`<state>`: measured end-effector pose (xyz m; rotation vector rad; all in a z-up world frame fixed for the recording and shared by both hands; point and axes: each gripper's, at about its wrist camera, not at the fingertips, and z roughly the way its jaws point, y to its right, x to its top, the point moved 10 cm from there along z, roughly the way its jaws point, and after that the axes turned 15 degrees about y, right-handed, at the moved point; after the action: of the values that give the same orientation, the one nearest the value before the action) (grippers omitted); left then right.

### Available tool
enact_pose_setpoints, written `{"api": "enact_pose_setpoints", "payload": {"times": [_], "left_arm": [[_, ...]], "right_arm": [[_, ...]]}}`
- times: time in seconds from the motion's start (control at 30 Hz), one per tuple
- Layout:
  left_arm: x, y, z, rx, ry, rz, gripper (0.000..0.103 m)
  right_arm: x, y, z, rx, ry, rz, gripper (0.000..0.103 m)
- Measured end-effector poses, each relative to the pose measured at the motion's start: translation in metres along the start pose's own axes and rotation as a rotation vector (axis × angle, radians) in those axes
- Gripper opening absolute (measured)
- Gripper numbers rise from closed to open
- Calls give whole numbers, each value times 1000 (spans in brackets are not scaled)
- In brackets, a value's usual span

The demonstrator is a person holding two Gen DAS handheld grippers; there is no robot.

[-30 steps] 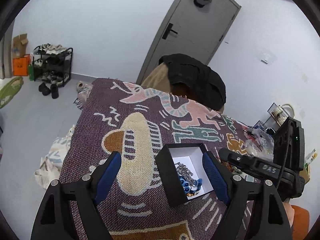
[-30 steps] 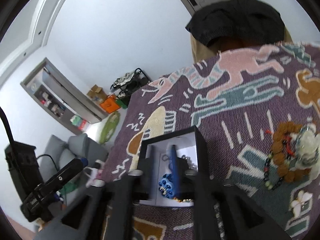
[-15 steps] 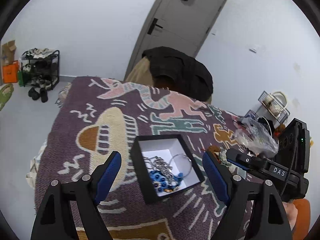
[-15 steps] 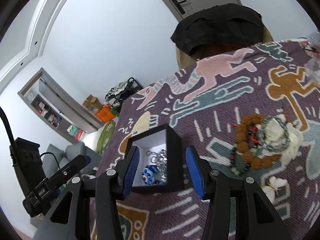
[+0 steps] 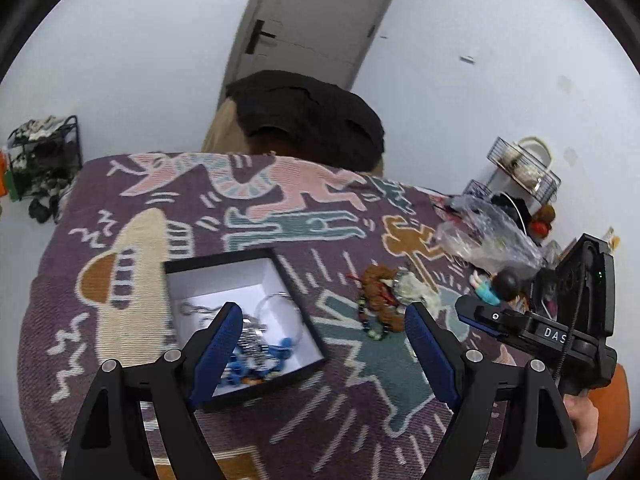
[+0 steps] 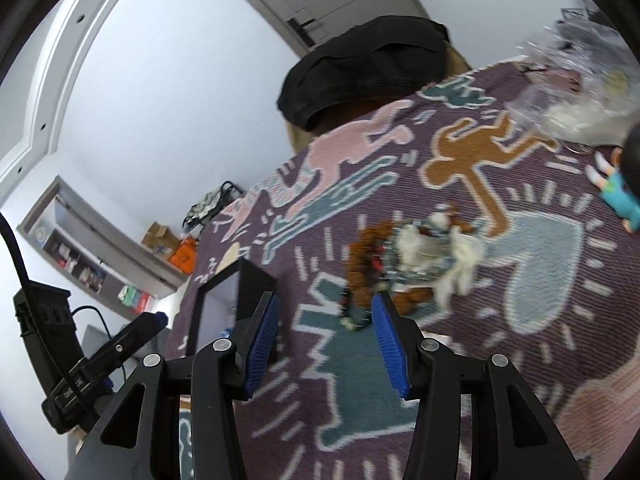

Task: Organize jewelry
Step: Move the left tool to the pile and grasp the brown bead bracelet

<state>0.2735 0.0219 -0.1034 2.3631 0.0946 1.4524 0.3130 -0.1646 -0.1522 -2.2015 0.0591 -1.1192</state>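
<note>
A black square cardboard box with a white lining (image 5: 280,276) sits on the purple patterned woven blanket (image 5: 100,208), holding silver chains and blue beads (image 5: 256,344). At three o'clock from it lies a tangled heap of brown bead bracelets (image 5: 380,292). The left gripper (image 5: 322,340) hangs wide apart, empty.

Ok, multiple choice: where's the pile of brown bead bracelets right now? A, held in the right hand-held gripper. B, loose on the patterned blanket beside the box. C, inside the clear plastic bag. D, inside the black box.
B: the brown bead bracelets lie on the patterned blanket, apart from the black box, and the right hand-held gripper is open and empty.
</note>
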Motion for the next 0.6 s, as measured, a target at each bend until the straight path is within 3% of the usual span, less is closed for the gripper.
{"api": "enact_pose_setpoints", "payload": {"times": [0.27,0.6], "left_arm": [[-15,38,24,-29,-49,84,81],[-39,68,71,-58,-167,113,48]], "right_arm": [[0,37,-16,-32,-1,33,49],[-7,60,-20,-35,-19,47,48]]}}
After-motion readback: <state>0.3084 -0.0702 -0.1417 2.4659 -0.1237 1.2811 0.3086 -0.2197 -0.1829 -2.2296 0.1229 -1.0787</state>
